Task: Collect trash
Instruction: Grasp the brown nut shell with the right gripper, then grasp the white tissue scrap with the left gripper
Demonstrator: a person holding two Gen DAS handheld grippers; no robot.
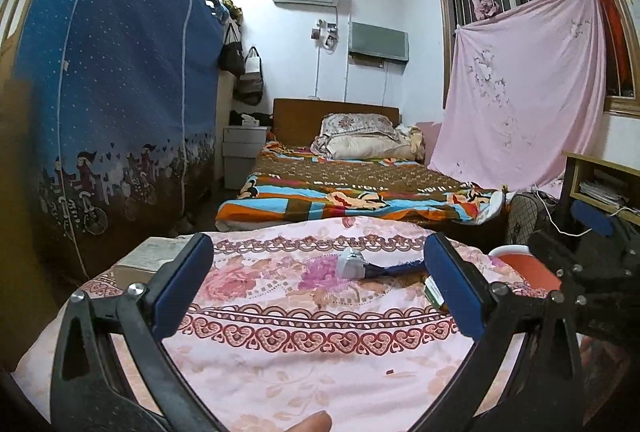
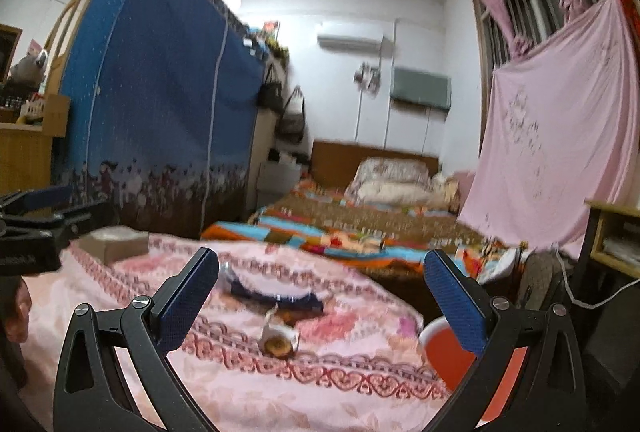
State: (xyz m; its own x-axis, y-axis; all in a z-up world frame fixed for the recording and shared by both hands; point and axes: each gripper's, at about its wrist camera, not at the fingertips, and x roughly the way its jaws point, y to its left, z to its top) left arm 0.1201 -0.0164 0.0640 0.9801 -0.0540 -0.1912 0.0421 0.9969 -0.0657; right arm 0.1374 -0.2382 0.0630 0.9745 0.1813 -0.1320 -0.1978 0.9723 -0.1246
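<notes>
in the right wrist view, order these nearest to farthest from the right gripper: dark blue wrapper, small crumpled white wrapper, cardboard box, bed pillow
1. small crumpled white wrapper, on the pink cloth just ahead, between the open fingers of the right gripper.
2. dark blue wrapper, right behind it.
3. cardboard box, far left on the cloth.
4. bed pillow, at the headboard beyond.

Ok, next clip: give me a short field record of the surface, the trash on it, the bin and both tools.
surface: pink floral cloth
trash: blue wrapper, a crumpled white piece, both lying on the cloth
bin: orange bin at the cloth's right edge
box: cardboard box at far left
left tool: open, empty
right tool: open, empty
</notes>
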